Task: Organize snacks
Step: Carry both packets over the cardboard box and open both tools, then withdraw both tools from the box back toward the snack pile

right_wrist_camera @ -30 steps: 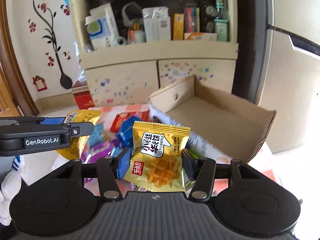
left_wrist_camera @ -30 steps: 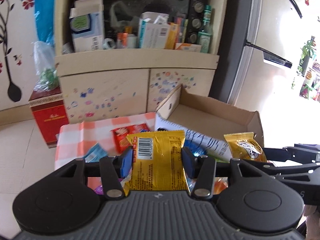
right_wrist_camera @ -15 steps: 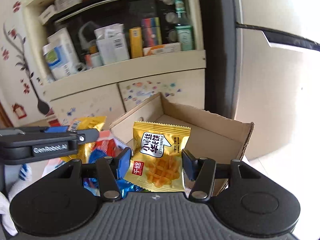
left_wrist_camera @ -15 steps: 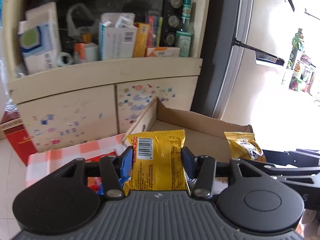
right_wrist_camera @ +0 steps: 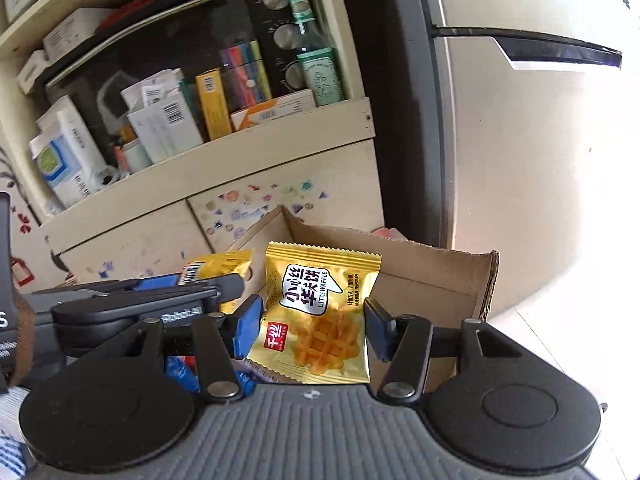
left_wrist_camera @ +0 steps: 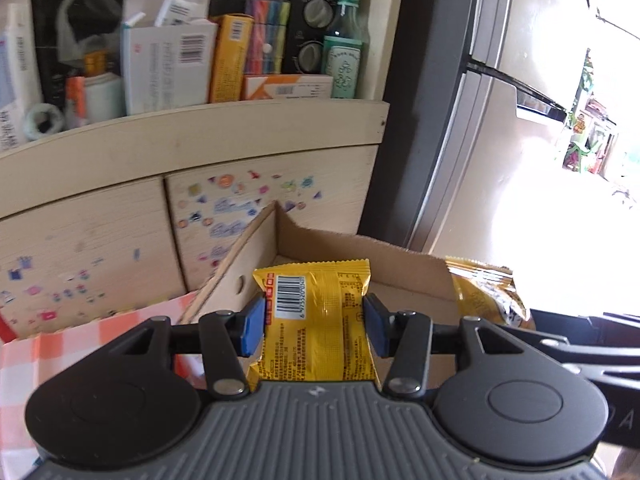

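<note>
My left gripper (left_wrist_camera: 314,324) is shut on a yellow snack packet (left_wrist_camera: 320,320), barcode side up, held over the near edge of an open cardboard box (left_wrist_camera: 400,264). My right gripper (right_wrist_camera: 312,326) is shut on a yellow waffle packet (right_wrist_camera: 320,316), its printed front facing me, also held above the cardboard box (right_wrist_camera: 424,276). In the left wrist view the waffle packet (left_wrist_camera: 486,294) shows at the right, over the box's right side. In the right wrist view the barcode packet (right_wrist_camera: 216,266) and the left gripper's arm (right_wrist_camera: 152,304) lie to the left.
A red-and-white checked cloth (left_wrist_camera: 80,344) covers the table left of the box. Blue wrapped snacks (right_wrist_camera: 184,368) lie under my right gripper. Behind stands a cream cabinet (left_wrist_camera: 192,152) with a stickered door, its shelf crowded with boxes and a green bottle (left_wrist_camera: 344,52). A fridge (right_wrist_camera: 520,140) stands at the right.
Both grippers have carried their packets rightward from over the snack-strewn cloth to over the cardboard box. The cabinet and box now look closer. Both grips are unchanged.
</note>
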### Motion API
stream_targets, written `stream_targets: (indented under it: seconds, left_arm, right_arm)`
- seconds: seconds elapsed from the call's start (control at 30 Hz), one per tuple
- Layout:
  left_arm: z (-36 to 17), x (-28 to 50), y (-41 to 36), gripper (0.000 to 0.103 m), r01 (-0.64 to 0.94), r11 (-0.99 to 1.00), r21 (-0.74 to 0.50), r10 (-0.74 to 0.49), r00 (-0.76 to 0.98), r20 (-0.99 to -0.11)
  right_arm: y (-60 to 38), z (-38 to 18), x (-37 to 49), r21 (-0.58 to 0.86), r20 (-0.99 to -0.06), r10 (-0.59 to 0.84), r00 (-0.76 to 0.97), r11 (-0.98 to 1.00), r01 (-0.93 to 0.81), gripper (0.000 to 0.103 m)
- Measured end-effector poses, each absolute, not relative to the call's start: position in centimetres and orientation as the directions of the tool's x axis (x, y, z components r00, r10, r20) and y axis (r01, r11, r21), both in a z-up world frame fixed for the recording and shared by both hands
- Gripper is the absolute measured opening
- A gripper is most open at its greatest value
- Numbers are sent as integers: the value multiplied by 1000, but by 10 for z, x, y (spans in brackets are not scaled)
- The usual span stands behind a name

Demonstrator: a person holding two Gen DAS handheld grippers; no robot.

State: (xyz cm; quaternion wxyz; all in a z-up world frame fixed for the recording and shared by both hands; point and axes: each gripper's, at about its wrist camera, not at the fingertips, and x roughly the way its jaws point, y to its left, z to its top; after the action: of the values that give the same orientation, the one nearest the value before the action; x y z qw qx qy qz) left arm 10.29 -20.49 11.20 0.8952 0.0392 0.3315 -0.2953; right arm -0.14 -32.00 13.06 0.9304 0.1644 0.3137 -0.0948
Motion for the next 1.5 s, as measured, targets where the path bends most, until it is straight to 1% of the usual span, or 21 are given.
stream_targets:
  seconds: [0.07,0.13,0.2,0.23,0.37,0.4,0.47,0.67,0.9,1.03,1.23,1.5]
  left_arm:
    - [107,111,-211,51,553,822,-135,-507,602,-618]
    - [102,116,-216,58,549,825,-137,-503,600,-622]
    - [99,117,-215,74,539,832,-132,-493,609,-621]
    - [99,117,-214,79,530,838,-130,-485,612,-625]
    - [110,116,-201,81,526,836,-156,-497,603,-624]
    - [114,114,-196,83,523,838,-153,-493,609,-622]
    - [120,111,-188,87,515,847,-134,-474,617,-628]
    - [128,101,-155,89,504,855,-124,-455,612,-647]
    - [125,85,-111,91,470,875,-116,-416,608,-676]
    - [115,76,-91,91,443,892,-92,-372,604,-705]
    - [93,60,-59,91,416,907,-70,-324,581,-746]
    - [66,35,-36,91,465,885,1,-291,556,-778]
  right_arm:
    - [-323,127,4,239,-619,-105,778,919,314,62]
    - [-327,123,8,234,-623,-134,771,908,347,66]
    - [-331,118,9,255,-633,-122,765,899,355,70]
    - [-333,117,9,266,-636,-115,763,896,356,74]
    - [-331,119,5,260,-636,-87,767,911,319,80]
    - [-330,120,4,269,-635,-68,770,914,303,83]
    - [-328,121,-1,293,-633,-23,774,918,267,84]
    - [-307,113,-13,255,-670,54,741,954,161,87]
    - [-283,101,-27,207,-716,108,690,976,61,89]
    - [-271,98,-37,180,-727,128,674,984,8,92]
    - [-258,89,-47,167,-751,150,643,985,-35,93]
    - [-244,79,-66,178,-771,168,614,983,-45,93]
